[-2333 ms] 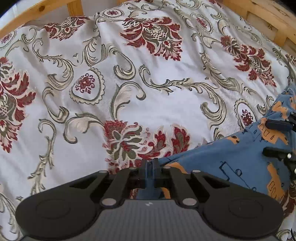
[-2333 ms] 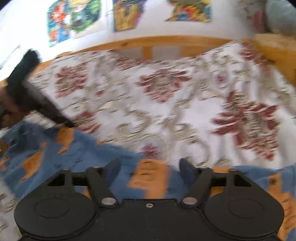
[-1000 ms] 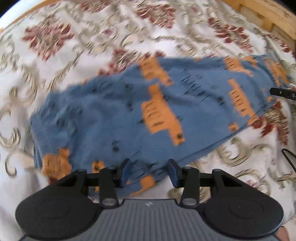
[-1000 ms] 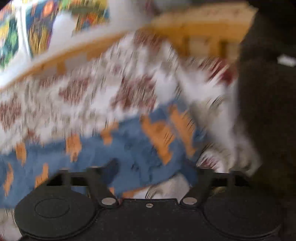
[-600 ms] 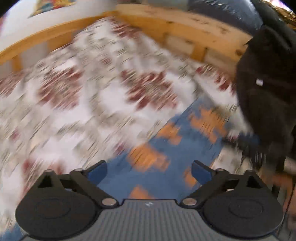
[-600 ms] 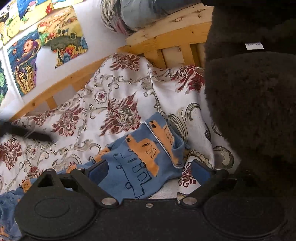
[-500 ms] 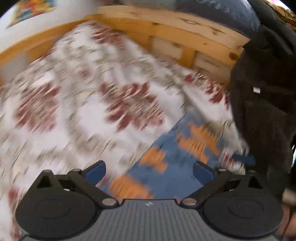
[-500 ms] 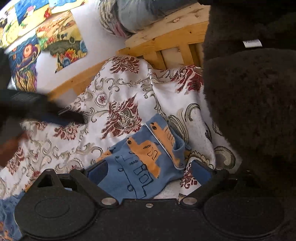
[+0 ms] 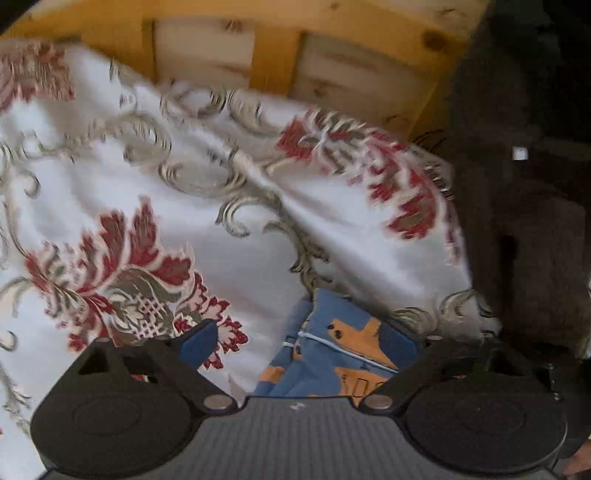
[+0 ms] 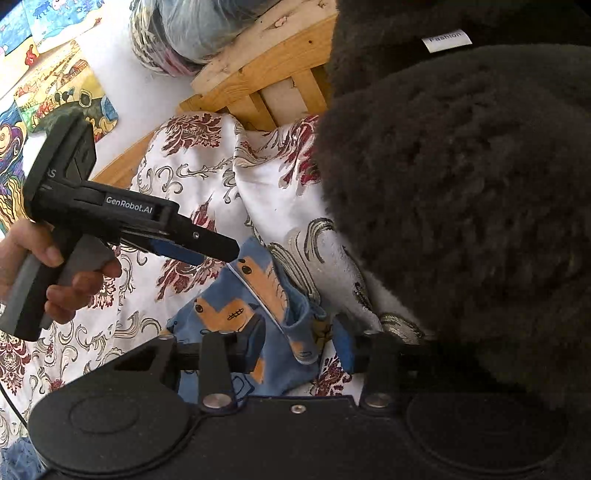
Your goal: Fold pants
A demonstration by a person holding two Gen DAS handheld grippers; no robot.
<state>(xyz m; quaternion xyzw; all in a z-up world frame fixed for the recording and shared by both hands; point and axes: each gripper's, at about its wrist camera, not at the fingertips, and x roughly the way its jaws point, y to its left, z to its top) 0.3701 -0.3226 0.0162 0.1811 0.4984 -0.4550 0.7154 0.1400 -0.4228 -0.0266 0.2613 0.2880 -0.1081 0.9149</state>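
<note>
The blue pants (image 10: 229,310) with orange prints lie crumpled on the floral bedspread (image 10: 192,173). One hemmed end stands up in a fold between the fingers of my right gripper (image 10: 299,347), whose jaws are closing; a little room shows between pads and cloth. My left gripper (image 10: 218,254), in a hand (image 10: 55,273), points down at the same end from the left. In the left wrist view that end of the pants (image 9: 332,354) lies between the wide jaws of my left gripper (image 9: 299,341), which are closing slightly without touching it.
A wooden bed frame (image 9: 258,55) borders the bedspread just beyond the pants. A person's dark fuzzy garment (image 10: 461,203) fills the right side of both views. Colourful pictures (image 10: 66,92) hang on the white wall, and a bundle (image 10: 192,29) rests on the frame.
My left gripper let go of the pants, opened wide and swung across the bed to the end by the right gripper. The right gripper's jaws narrowed around the raised fold.
</note>
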